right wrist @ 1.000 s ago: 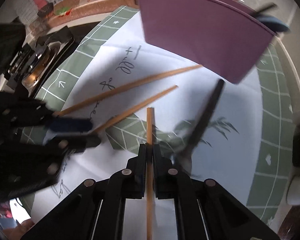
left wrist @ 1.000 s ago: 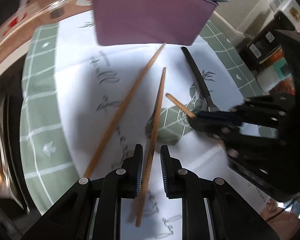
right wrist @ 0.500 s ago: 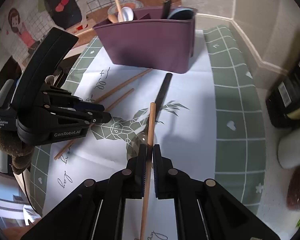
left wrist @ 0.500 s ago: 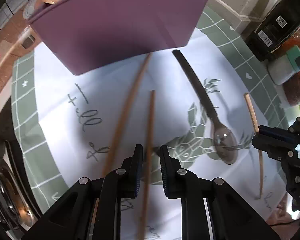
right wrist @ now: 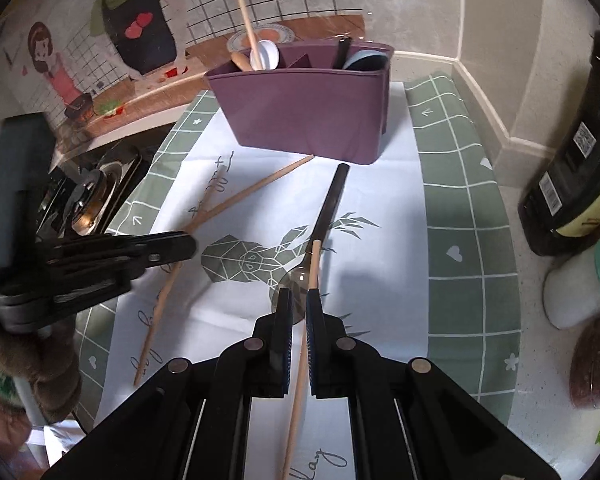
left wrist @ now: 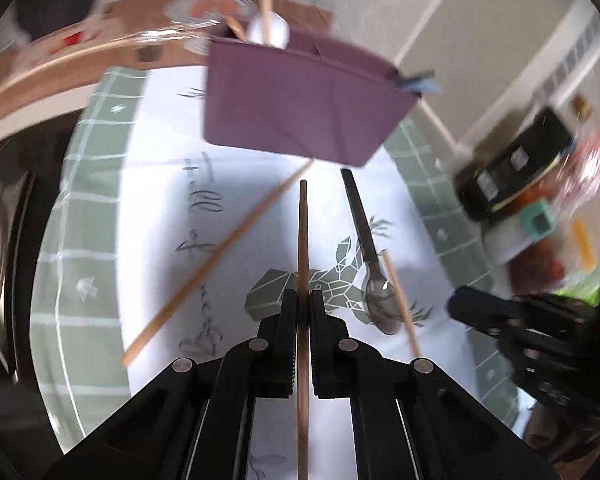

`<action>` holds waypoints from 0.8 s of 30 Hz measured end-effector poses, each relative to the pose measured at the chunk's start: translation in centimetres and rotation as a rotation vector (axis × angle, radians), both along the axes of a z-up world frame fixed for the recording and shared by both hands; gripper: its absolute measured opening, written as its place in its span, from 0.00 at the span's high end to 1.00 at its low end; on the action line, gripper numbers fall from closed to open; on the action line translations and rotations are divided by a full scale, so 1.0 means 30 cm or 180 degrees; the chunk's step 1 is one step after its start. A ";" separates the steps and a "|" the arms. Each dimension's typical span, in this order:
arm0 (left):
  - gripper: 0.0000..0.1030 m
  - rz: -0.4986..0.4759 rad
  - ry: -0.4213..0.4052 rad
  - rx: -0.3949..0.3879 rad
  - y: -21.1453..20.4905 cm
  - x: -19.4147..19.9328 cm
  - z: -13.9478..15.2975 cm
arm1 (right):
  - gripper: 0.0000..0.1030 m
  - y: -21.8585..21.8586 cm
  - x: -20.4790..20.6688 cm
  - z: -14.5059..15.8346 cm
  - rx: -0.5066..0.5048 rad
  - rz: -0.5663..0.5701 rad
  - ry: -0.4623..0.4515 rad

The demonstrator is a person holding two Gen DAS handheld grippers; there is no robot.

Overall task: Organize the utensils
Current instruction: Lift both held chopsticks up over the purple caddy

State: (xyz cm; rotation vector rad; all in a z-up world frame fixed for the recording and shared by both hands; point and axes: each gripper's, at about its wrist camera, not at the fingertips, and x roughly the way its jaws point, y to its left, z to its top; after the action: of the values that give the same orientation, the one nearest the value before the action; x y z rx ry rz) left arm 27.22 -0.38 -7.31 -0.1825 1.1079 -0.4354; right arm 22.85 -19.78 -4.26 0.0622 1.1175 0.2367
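Both chopsticks have risen off the table since a moment ago: the left claw (left wrist: 303, 308) grips one chopstick (left wrist: 302, 232), the right claw (right wrist: 296, 306) another (right wrist: 313, 268), each aimed ahead at the purple holder (right wrist: 308, 116); a spoon (right wrist: 332, 196) and third chopstick (right wrist: 256, 192) lie beyond.

Matt purple plastic caddy (right wrist: 308, 116), 3 pale wood chopsticks (right wrist: 252, 192), glossy metal spoon (right wrist: 300, 280) w/ matt black handle.
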 end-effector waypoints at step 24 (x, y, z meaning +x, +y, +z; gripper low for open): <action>0.95 0.0415 -0.0473 -0.0285 0.172 -0.233 0.138 | 0.95 0.045 0.064 -0.140 -0.0161 -0.0029 0.0305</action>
State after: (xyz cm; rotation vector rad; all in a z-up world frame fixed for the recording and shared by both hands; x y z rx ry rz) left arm 20.21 4.77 -3.18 -0.2951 0.9257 -0.3760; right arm 24.76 -18.42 -8.45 0.0338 1.2178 0.1988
